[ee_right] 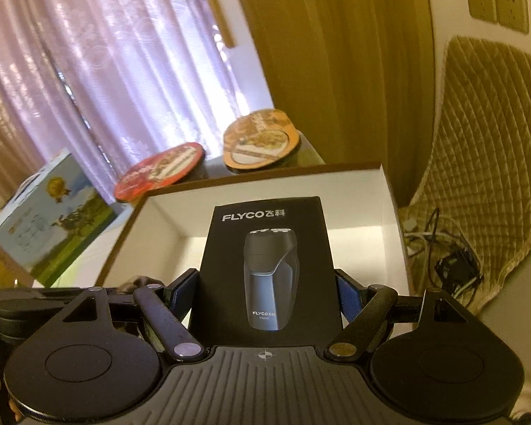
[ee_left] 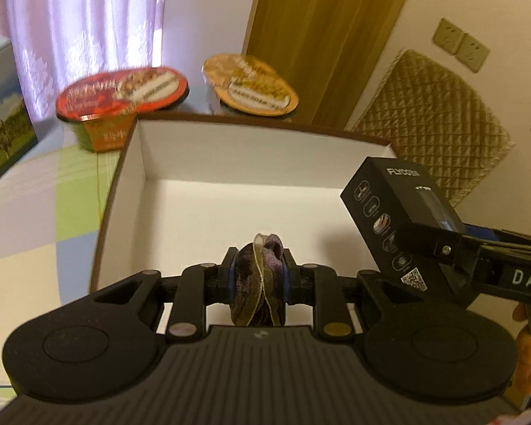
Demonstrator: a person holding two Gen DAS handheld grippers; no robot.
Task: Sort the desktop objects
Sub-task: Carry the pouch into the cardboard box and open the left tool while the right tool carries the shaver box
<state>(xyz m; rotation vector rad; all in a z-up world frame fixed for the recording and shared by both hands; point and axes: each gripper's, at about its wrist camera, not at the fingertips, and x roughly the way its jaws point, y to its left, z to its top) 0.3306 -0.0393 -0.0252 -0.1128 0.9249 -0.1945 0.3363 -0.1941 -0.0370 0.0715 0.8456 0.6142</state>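
My left gripper [ee_left: 258, 279] is shut on a dark purple and olive velvet scrunchie [ee_left: 260, 283] and holds it over the near end of an open white cardboard box [ee_left: 230, 156]. My right gripper [ee_right: 265, 290] is shut on a black FLYCO shaver box [ee_right: 265, 265], held upright over the same white box [ee_right: 389, 205]. The shaver box also shows in the left wrist view [ee_left: 396, 219] at the right, tilted above the white box's right wall, with the right gripper's finger [ee_left: 439, 244] on it.
Two instant noodle bowls stand behind the white box: a red one [ee_left: 124, 94] and an orange one [ee_left: 251, 85]. A picture-printed carton [ee_left: 0, 113] stands at the left on the checked tablecloth [ee_left: 53, 205]. A quilted cover [ee_right: 485, 148] and cables [ee_right: 449, 255] lie at the right.
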